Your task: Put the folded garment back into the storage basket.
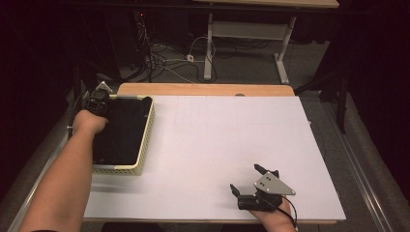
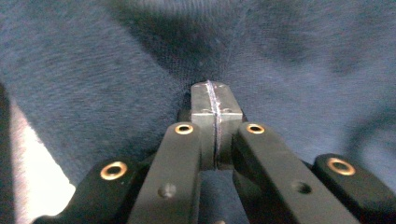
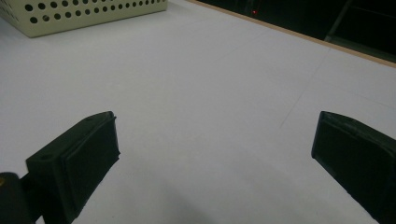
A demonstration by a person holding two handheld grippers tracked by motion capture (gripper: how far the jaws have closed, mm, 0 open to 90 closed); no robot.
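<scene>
Your left claw (image 1: 98,103) sits at the far left corner of the cream perforated basket (image 1: 145,145), its jaws pressed together, seemingly pinching a thin fold of the dark navy cloth (image 2: 116,70) that fills the basket, though the close view makes the bite hard to judge. Pull up quickly and so slight a pinch may slip, or the cloth may snag the rim and drag the basket across the white tabletop (image 1: 232,140). Your right claw (image 1: 247,179) rests near the front edge, jaws apart and empty.
</scene>
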